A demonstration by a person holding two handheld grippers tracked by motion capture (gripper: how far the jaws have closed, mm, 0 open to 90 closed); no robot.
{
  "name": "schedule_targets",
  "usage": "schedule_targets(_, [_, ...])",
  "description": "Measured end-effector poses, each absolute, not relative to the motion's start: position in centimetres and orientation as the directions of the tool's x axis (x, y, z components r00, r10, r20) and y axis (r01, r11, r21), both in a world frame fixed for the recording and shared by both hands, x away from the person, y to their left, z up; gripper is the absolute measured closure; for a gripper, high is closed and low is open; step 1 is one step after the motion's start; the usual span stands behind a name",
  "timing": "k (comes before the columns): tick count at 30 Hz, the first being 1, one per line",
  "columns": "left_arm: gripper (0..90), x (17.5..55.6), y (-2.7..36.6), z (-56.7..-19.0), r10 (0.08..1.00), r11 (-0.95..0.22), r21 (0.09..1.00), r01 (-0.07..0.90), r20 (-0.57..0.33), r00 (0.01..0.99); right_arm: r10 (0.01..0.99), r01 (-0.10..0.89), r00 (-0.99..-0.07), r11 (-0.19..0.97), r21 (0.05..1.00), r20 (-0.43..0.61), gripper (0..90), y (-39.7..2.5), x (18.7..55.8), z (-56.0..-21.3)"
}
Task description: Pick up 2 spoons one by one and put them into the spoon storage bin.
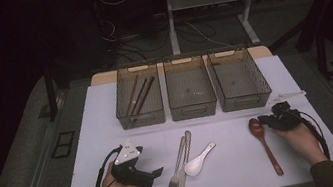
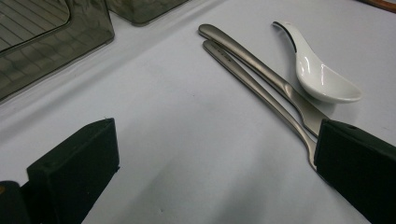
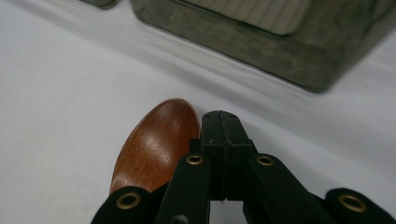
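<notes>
My left gripper (image 1: 158, 171) (image 2: 215, 144) rests open on the white table mat (image 1: 105, 133), its jaws wide apart with nothing between them. Just to its right lie a steel fork (image 1: 175, 169) (image 2: 252, 81), a steel knife (image 1: 185, 164) (image 2: 261, 67) and a white ceramic spoon (image 1: 198, 160) (image 2: 322, 77). My right gripper (image 1: 267, 119) (image 3: 223, 122) is shut on nothing, and its tip sits beside the bowl of a brown wooden spoon (image 1: 265, 143) (image 3: 156, 142). The spoon's handle runs back toward the table's front edge.
Three smoky translucent bins stand in a row at the back. The left bin (image 1: 140, 115) (image 2: 56, 51) holds brown chopsticks (image 1: 138, 96); the middle bin (image 1: 193, 107) and right bin (image 1: 244, 100) (image 3: 280, 46) look bare. Cables and a desk frame lie beyond the table.
</notes>
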State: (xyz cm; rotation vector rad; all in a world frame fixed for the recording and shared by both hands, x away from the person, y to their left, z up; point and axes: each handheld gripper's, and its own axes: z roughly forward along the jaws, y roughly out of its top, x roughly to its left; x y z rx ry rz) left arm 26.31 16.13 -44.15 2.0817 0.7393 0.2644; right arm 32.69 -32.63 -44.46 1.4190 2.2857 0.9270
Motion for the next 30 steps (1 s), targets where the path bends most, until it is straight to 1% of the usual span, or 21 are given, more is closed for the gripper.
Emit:
schedule_targets(8, [0.0, 26.3, 16.2, -44.1, 0.593, -0.432, 0.806, 0.405, -0.084, 0.801, 0.830, 0.665, -0.544, 0.335, 0.667, 0.125, 89.0, -30.0, 33.3, -44.4])
schedule_targets(18, [0.0, 26.3, 16.1, -44.1, 0.589, -0.435, 0.805, 0.403, -0.084, 0.804, 0.744, 0.624, -0.648, 0.394, 0.675, 0.165, 89.0, -27.3, 32.7, -44.4])
schedule_targets(22, [0.0, 26.3, 16.2, -44.2, 0.589, -0.434, 0.806, 0.404, -0.086, 0.804, 0.738, 0.616, -0.656, 0.401, 0.678, 0.160, 88.6, -27.0, 32.6, -44.5])
schedule_targets(25, [0.0, 26.3, 16.2, -44.2, 0.589, -0.432, 0.806, 0.404, -0.088, 0.804, 0.751, 0.617, -0.639, 0.374, 0.692, 0.164, 83.8, -27.5, 32.6, -44.2])
schedule_targets(26, [0.0, 26.3, 16.2, -44.2, 0.588, -0.432, 0.806, 0.404, -0.089, 0.804, 0.754, 0.619, -0.634, 0.360, 0.698, 0.172, 80.8, -27.7, 32.5, -44.1])
schedule_targets(30, [0.0, 26.3, 16.2, -44.2, 0.578, -0.435, 0.808, 0.398, -0.088, 0.811, 0.752, 0.623, -0.627, 0.330, 0.709, 0.201, 61.7, -28.5, 32.2, -43.7])
